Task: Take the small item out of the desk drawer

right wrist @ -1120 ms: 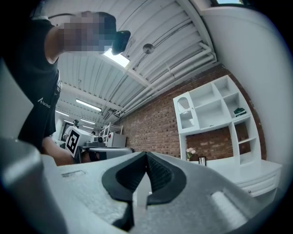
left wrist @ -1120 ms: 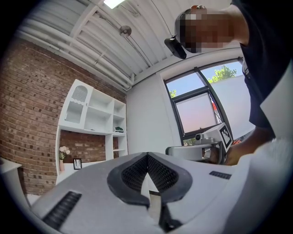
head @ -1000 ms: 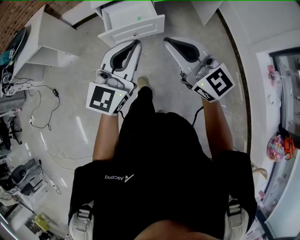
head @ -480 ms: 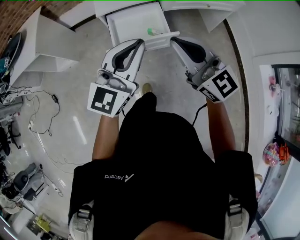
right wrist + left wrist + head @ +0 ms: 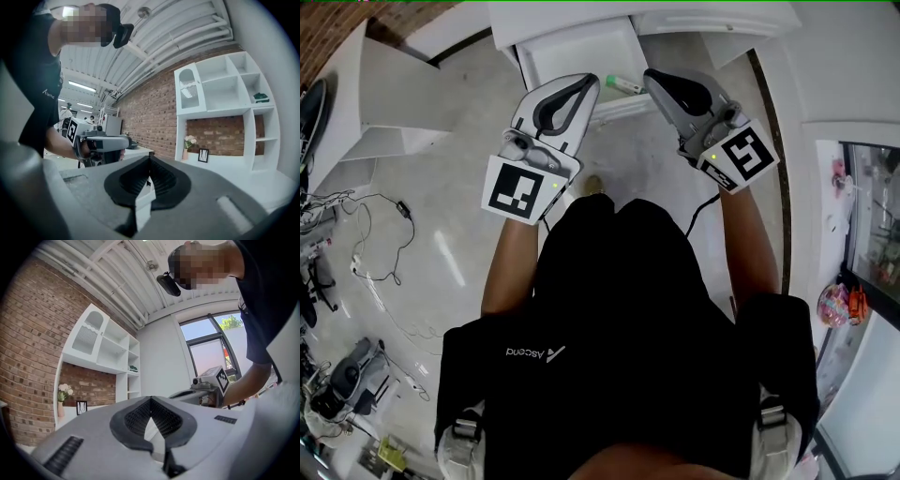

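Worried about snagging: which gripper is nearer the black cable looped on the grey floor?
Left. In the head view the left gripper is up-right of the black cable; the right gripper lies further right, beyond the left one.

"Ascend" on the black shirt [image 5: 619, 309]

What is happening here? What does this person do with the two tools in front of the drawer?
A person stands at an open white drawer, holding a gripper in each hand. A small green item lies in the drawer near its front edge. The left gripper and the right gripper both point toward the drawer, jaws together and empty. The item is not yet picked up.
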### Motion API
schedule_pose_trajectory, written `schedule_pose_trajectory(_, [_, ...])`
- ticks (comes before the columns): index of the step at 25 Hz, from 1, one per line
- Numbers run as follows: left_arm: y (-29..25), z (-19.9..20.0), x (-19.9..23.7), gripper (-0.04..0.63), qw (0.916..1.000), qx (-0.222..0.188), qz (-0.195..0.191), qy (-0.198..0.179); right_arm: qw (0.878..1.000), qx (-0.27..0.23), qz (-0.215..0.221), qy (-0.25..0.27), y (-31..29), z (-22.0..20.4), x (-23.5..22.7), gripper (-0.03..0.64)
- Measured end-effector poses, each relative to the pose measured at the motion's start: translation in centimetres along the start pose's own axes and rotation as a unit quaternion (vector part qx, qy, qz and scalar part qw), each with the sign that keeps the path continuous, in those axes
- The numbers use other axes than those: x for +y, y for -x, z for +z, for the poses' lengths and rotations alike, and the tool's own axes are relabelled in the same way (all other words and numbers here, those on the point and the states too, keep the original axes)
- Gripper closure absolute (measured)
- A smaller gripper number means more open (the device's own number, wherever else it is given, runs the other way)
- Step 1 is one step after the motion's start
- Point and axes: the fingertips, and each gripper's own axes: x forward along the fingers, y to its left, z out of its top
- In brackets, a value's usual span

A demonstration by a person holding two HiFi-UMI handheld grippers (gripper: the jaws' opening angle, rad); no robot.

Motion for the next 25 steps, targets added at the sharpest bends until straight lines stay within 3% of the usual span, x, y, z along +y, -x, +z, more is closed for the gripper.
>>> schedule_pose_trajectory(8, [-2.3,-2.3,4.1,0.597,0.9998,0.005,0.007,0.016,0.996,0.089,0.032,0.004,-4.9,-5.3,-3.7,0.614])
schedule_pose_trajectory(14, [-4.0,-3.5,6.7,0.597,0.9991,0.003,0.034,0.026,0.981,0.177,0.071,0.017,-7.6,-11.1,-6.3,0.614])
schedule_pose_trajectory(20, [-5.9,-4.3,8.4,0.597,0.9976,-0.006,0.056,0.041,0.95,0.282,0.132,0.032,-9.3,-18.1,-7.4,0.591])
schedule_pose_trajectory(25, [-6.5,-6.7,10.2,0.597,0.9964,0.018,0.069,0.046,0.915,0.357,0.183,0.04,-10.8,-23.8,-7.6,0.556])
